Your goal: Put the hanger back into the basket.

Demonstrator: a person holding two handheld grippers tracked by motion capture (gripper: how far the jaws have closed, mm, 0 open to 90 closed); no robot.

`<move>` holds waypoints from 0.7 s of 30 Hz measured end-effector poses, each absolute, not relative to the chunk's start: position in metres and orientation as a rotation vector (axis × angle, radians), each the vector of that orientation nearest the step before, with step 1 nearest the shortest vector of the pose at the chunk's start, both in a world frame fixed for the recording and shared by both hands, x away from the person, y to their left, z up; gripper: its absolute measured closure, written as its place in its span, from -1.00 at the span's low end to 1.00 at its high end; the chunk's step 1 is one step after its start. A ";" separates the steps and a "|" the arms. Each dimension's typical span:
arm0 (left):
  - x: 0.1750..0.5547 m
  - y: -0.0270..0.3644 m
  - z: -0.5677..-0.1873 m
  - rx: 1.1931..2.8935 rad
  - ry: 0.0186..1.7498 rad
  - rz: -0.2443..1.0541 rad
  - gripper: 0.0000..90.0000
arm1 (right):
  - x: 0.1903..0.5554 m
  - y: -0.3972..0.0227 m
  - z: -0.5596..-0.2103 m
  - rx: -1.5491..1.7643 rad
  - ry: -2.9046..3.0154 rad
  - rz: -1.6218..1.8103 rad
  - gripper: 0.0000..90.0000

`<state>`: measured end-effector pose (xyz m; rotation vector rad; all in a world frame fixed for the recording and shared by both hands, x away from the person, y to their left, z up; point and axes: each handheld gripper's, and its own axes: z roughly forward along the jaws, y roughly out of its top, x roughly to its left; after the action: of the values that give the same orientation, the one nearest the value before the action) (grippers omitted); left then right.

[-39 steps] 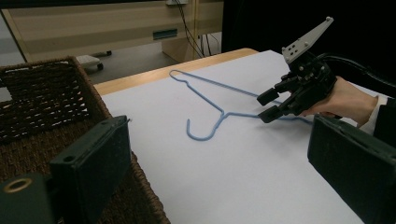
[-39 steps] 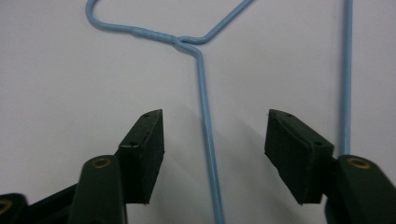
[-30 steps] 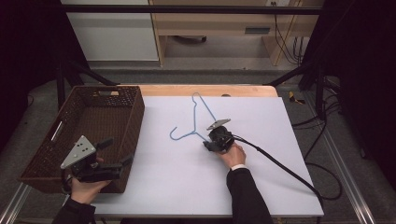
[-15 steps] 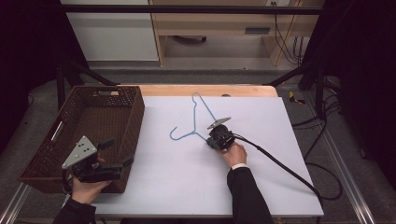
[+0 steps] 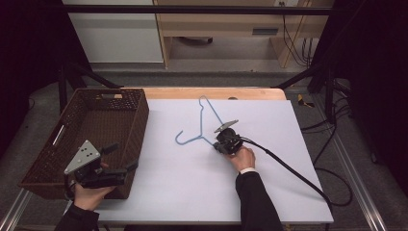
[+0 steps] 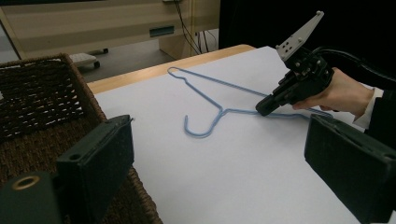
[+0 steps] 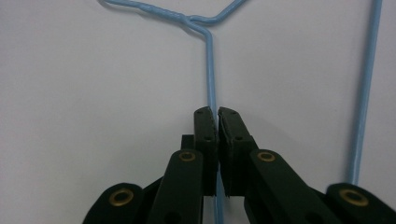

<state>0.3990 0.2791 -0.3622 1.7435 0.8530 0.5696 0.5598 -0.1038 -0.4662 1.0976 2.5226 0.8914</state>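
A blue wire hanger (image 5: 200, 120) lies flat on the white tabletop (image 5: 183, 183), its hook pointing towards the basket. My right gripper (image 5: 217, 144) rests low on the table at the hanger's right-hand side. In the right gripper view its jaws (image 7: 217, 112) are shut on one thin blue wire of the hanger (image 7: 209, 70). The left gripper view shows the same grip from the side, the right gripper (image 6: 261, 109) pinching the hanger (image 6: 223, 111) just past its neck. My left gripper (image 5: 124, 156) is held at the basket's near right corner, open with nothing between its jaws (image 6: 219, 126).
A dark brown wicker basket (image 5: 139, 120) stands at the table's left side, its rim beside my left gripper (image 6: 42, 98). A thick black cable (image 5: 293, 173) trails from the right gripper across the table's right part. A wooden strip (image 5: 216, 93) edges the far side.
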 end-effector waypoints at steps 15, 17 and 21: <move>0.397 0.269 -0.363 1.762 0.832 0.563 -0.82 | 0.553 -0.113 -0.440 1.077 2.510 1.054 0.94; 0.396 0.266 -0.363 1.767 0.826 0.557 -0.82 | 0.552 -0.114 -0.438 1.083 2.504 1.072 0.94; 0.396 0.258 -0.366 1.789 0.809 0.549 -0.82 | 0.550 -0.114 -0.435 1.089 2.508 1.073 0.95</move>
<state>0.3958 0.2581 -0.3661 1.7887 0.8094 0.5488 0.5503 -0.1140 -0.4353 1.0887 2.5076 1.0728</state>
